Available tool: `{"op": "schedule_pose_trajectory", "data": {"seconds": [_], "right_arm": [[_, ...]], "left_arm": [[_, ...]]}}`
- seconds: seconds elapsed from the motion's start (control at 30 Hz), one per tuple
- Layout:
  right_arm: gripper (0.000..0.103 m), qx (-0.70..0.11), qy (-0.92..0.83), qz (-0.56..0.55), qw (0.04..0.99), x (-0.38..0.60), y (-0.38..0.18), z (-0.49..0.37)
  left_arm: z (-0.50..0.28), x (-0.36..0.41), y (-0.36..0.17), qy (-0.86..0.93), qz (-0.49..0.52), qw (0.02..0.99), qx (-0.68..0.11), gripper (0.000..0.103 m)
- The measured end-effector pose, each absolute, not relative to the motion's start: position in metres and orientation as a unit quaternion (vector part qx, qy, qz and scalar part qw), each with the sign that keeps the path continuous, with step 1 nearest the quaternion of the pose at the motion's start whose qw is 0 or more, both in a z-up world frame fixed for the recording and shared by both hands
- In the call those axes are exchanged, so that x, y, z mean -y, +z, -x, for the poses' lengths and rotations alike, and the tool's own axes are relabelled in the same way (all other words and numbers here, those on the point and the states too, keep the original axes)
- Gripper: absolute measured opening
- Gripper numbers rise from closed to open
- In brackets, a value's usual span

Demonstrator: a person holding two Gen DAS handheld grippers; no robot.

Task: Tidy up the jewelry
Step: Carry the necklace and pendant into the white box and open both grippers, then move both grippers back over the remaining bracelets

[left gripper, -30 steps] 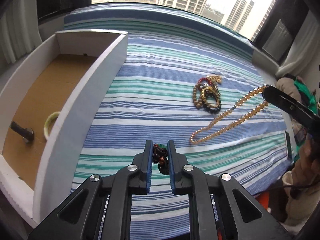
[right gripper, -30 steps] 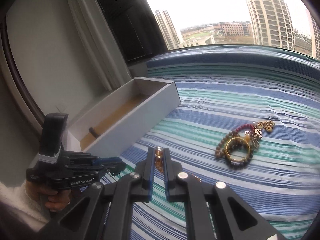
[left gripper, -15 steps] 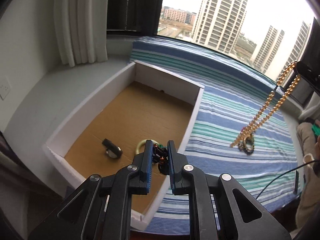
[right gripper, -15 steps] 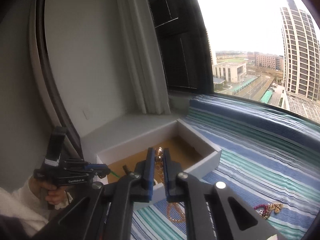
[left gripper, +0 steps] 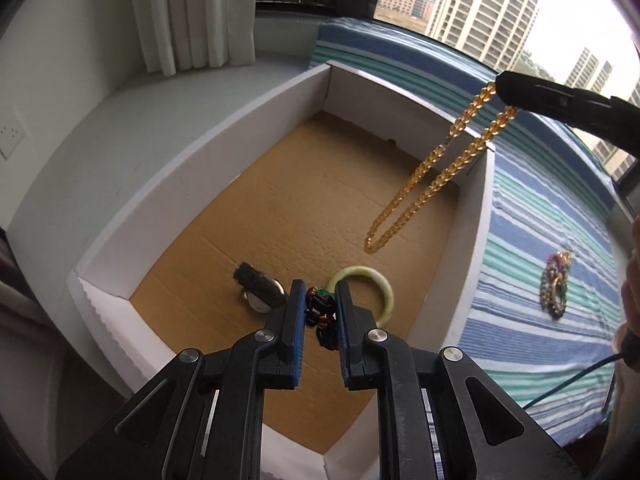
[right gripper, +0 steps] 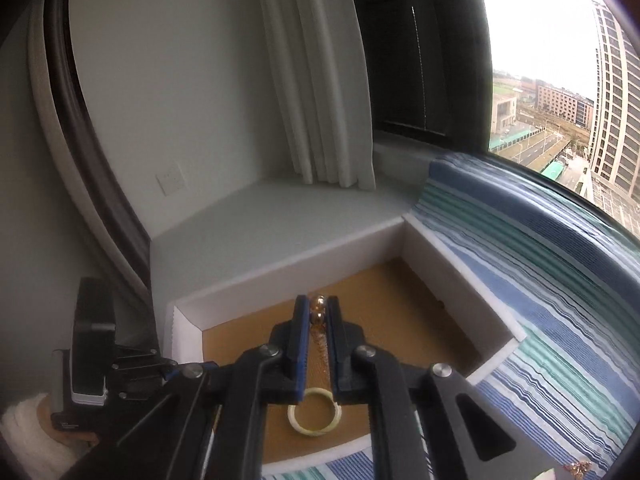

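Observation:
My left gripper (left gripper: pixel 319 292) is shut on a dark beaded bracelet (left gripper: pixel 321 312) with red and green beads, held above the white box (left gripper: pixel 192 176) with a cardboard floor. My right gripper (right gripper: pixel 319 304) is shut on an amber bead necklace (right gripper: pixel 319 309); in the left wrist view the necklace (left gripper: pixel 432 184) hangs from it over the box's far right part. A pale green bangle (left gripper: pixel 366 294) and a small dark watch-like piece (left gripper: pixel 258 290) lie in the box. The bangle also shows in the right wrist view (right gripper: pixel 315 418).
A heap of beaded bracelets and gold pieces (left gripper: pixel 555 284) lies on the striped blue-green cloth (left gripper: pixel 532 264) right of the box. A grey sill (left gripper: pixel 132 120) and white curtain (left gripper: pixel 192 16) lie behind the box. My left gripper's body (right gripper: pixel 92 364) shows at left.
Both grippers have swung left from over the striped cloth to over the white box, each carrying its jewelry. The necklace now hangs over the box floor.

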State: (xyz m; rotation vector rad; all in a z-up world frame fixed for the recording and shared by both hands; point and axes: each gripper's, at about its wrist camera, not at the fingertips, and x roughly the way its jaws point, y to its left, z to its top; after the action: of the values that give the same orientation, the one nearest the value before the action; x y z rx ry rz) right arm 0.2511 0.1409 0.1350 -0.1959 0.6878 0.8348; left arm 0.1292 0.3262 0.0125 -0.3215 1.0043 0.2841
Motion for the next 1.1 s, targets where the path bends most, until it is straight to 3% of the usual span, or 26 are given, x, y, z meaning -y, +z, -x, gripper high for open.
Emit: {"op": "schedule_pose_trajectory", "data": {"seconds": [0.23,0.3,0.37,0.4,0.43,0.47,0.5,0.57,0.83,1.1], "right_arm": [[0.009,-0.404,0.369,0.108,0.83,-0.163,0.052,-0.288],[0.009,-0.41,0.361,0.098,0.832,-0.158,0.048,-0.291],[0.011,-0.406,0.362,0.09,0.834,-0.147,0.056,-0.287],[0.012,-0.4,0.363,0.085,0.837,-0.14,0.066,-0.281],[0.019,-0.394,0.365,0.081,0.84,-0.133,0.075,-0.278],[0.032,-0.388,0.366,0.076,0.843,-0.124,0.084,-0.273],[0.039,-0.38,0.367,0.071,0.846,-0.114,0.095,-0.266],[0.044,-0.361,0.363,0.06,0.857,-0.089,0.115,-0.251],[0.046,-0.317,0.268,0.024,0.91,0.059,0.131,-0.171],[0.046,-0.344,0.099,-0.004,0.934,0.166,0.01,-0.067]], "left_arm": [[-0.149,-0.331,-0.025,0.15,0.16,0.83,-0.513,0.017],[-0.147,-0.328,-0.02,0.157,0.153,0.833,-0.508,0.028],[-0.14,-0.321,-0.006,0.16,0.145,0.844,-0.491,0.049],[-0.136,-0.315,0.004,0.161,0.139,0.851,-0.479,0.055],[-0.131,-0.307,0.016,0.16,0.132,0.861,-0.464,0.065],[-0.126,-0.298,0.026,0.159,0.124,0.87,-0.45,0.074],[-0.12,-0.287,0.037,0.156,0.116,0.879,-0.435,0.079],[-0.111,-0.264,0.054,0.145,0.101,0.896,-0.408,0.093],[-0.092,-0.132,0.048,0.036,0.05,0.925,-0.375,0.098],[-0.074,-0.003,-0.046,-0.074,0.014,0.877,-0.475,0.098]]}}
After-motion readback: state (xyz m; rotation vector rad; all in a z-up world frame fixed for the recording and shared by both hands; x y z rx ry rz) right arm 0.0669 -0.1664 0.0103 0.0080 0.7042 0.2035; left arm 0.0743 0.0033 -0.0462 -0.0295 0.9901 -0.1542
